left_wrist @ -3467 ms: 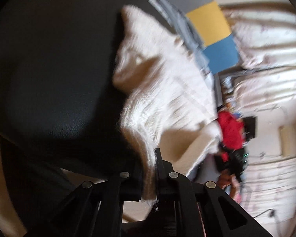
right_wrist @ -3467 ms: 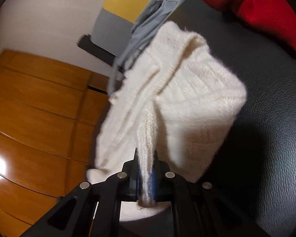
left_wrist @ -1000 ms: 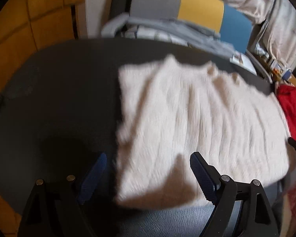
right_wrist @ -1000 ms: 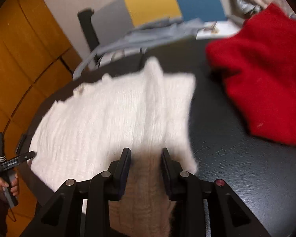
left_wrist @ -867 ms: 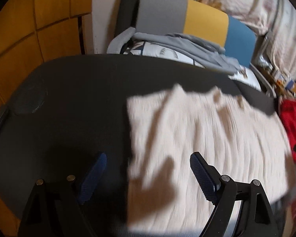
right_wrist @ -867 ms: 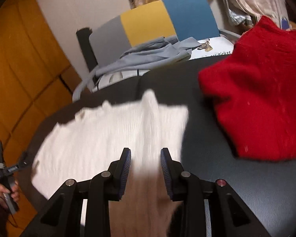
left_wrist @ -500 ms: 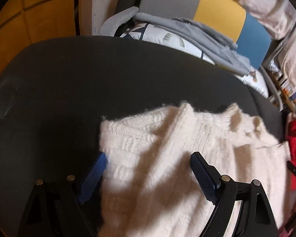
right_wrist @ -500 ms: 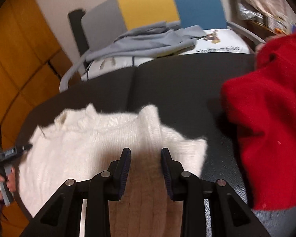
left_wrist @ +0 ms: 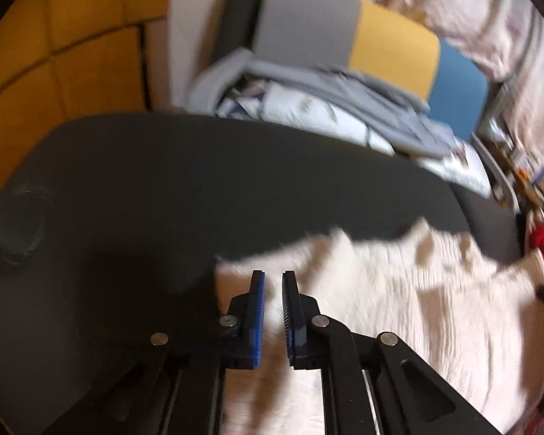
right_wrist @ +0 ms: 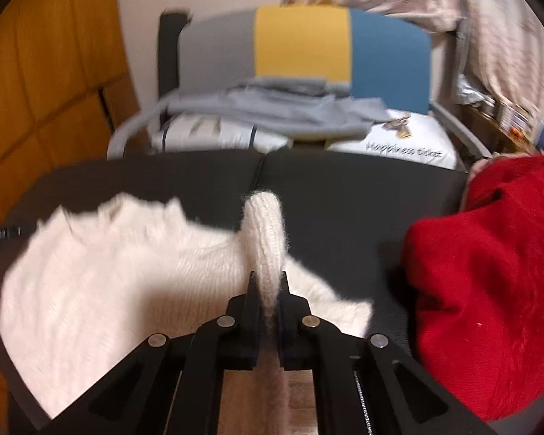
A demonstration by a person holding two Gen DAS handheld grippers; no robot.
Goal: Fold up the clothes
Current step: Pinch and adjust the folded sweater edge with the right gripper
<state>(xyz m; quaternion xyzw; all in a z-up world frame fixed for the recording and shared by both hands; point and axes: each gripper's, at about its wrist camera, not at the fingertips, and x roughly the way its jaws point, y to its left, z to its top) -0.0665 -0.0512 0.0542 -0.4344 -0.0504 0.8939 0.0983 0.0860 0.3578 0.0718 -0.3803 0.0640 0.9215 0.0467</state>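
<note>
Both tongs have just been closing on the near edge of the white sweater [right_wrist: 101, 279], which a second ago lay flat between spread fingers; since then I have drawn both hands back, so more bare worktop [left_wrist: 163, 188] shows beyond the knit. My right tongs [right_wrist: 268, 290] now pinch a raised ridge of the knit, clearly squeezed between the fingers. My left tongs [left_wrist: 272, 290] are pressed nearly together over the sweater's left corner [left_wrist: 380, 290]; the view is blurred, so I cannot tell whether cloth is actually caught there. The sweater lies on the worktop, already folded at least once, with the red garment [right_wrist: 489, 272] just to its right and apart from it. I judge this to be the start of the next fold: grips taken at two points on the near edge. Next I should lift both evenly, carry the edge toward the far side, and check that the left grip holds before pulling.
</note>
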